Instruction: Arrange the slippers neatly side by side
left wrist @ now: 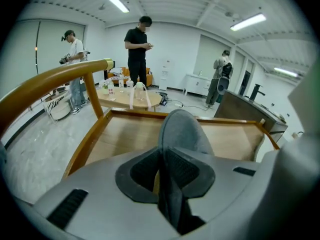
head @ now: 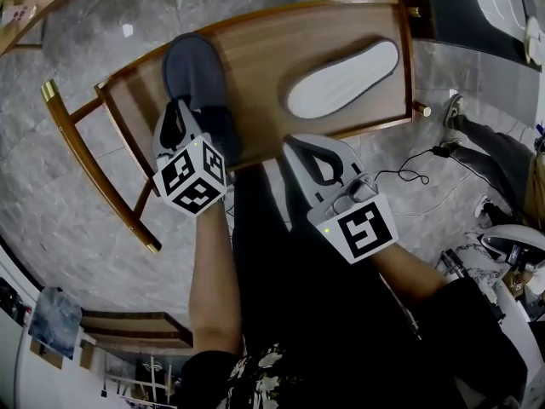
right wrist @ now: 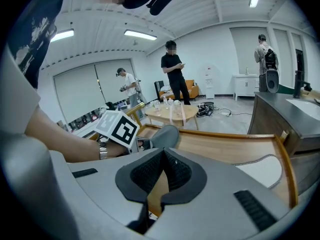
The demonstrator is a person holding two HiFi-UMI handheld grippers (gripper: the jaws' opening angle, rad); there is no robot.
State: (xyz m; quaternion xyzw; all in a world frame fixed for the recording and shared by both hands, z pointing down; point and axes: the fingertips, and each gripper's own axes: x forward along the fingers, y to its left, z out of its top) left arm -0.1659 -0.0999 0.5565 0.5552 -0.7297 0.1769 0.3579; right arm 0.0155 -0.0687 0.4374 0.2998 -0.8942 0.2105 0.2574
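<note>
A dark grey slipper (head: 192,66) lies upright at the left of a wooden bench seat (head: 255,32). A second slipper (head: 341,79) lies to its right, white sole up and slanted. My left gripper (head: 189,113) is at the grey slipper's heel. In the left gripper view the slipper (left wrist: 182,131) has its heel edge between the jaws of the left gripper (left wrist: 162,154), with a thin gap at the left pad. My right gripper (head: 294,143) hangs shut and empty over the bench's front edge. The right gripper view shows its closed right gripper (right wrist: 162,159), the grey slipper (right wrist: 162,136) and the white sole (right wrist: 262,171).
The bench has a raised wooden rim and a curved armrest (head: 77,143) at its left. A cable (head: 409,173) and a person's shoe (head: 451,109) are on the marble floor to the right. Beyond stand a round low table (left wrist: 132,100), several people and a dark counter (right wrist: 295,109).
</note>
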